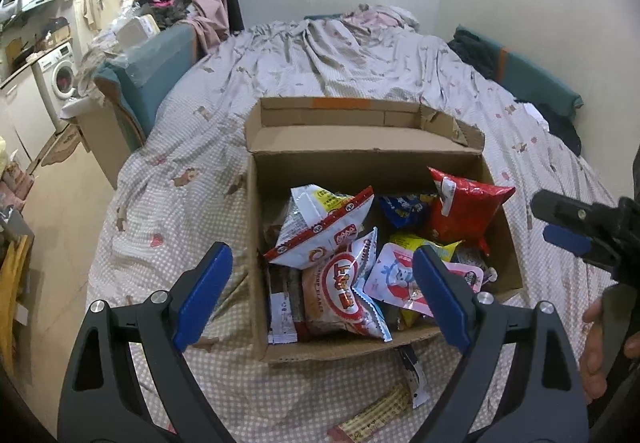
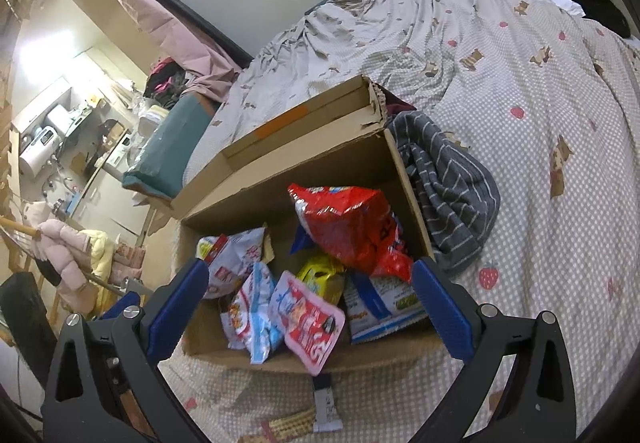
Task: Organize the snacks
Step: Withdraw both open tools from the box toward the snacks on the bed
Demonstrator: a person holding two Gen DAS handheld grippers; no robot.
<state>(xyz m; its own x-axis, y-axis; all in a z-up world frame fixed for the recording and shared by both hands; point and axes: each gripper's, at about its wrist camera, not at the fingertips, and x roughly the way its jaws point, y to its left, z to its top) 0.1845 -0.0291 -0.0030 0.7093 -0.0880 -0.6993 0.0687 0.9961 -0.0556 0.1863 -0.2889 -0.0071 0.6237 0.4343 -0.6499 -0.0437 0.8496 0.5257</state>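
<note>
An open cardboard box point(image 1: 360, 159) point(image 2: 280, 171) sits on the bed, filled with several snack packets. A red bag point(image 1: 464, 207) point(image 2: 348, 227) leans at its far right, a white and red bag point(image 1: 324, 227) lies at its left, and a pink pouch point(image 1: 400, 279) point(image 2: 308, 319) lies near the front. My left gripper point(image 1: 324, 291) hovers open above the box's near edge, nothing between its fingers. My right gripper point(image 2: 312, 303) is open too, over the box front, empty. In the left wrist view the right gripper point(image 1: 568, 227) shows at the right edge, with a hand point(image 1: 600, 347) on it.
Two loose snack sticks point(image 1: 380, 415) point(image 2: 288, 423) and a small packet point(image 1: 416, 383) point(image 2: 326, 407) lie on the dotted bedsheet point(image 1: 168, 243) before the box. A striped grey cloth point(image 2: 448, 187) lies against the box's right side. A washing machine point(image 1: 60, 75) and clutter stand at the left.
</note>
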